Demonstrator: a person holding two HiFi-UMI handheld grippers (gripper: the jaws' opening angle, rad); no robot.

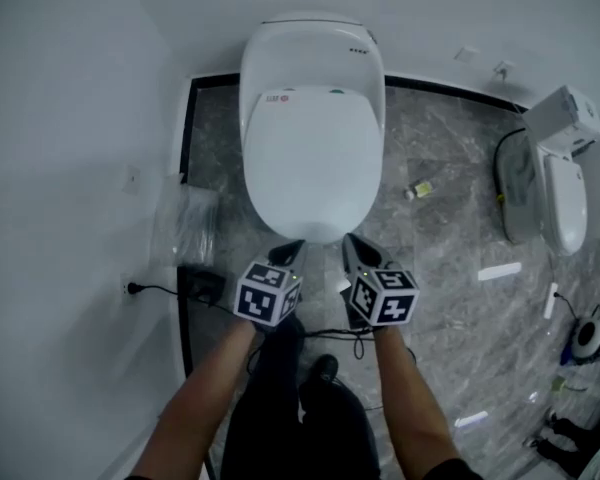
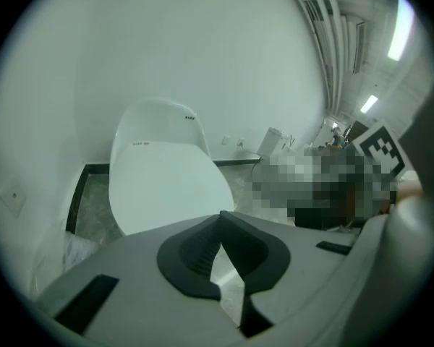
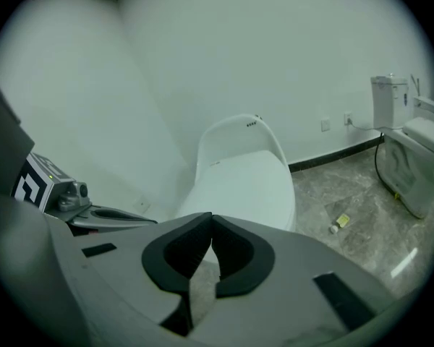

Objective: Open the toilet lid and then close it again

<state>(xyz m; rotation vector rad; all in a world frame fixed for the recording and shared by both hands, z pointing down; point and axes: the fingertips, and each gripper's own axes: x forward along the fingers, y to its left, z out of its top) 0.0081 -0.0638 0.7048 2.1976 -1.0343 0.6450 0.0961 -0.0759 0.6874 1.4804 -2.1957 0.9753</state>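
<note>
A white toilet stands against the back wall with its lid lying flat and closed. The lid fills the middle of the left gripper view, and the same lid shows ahead in the right gripper view. My left gripper hovers just before the bowl's front edge, shut with nothing in it. Beside it on the right, my right gripper is also shut and empty. Neither touches the toilet.
A second white toilet stands at the right wall. A small yellow-capped item lies on the grey marble floor. A clear plastic bag and a black cable with plug sit at the left wall. Odd items litter the floor at lower right.
</note>
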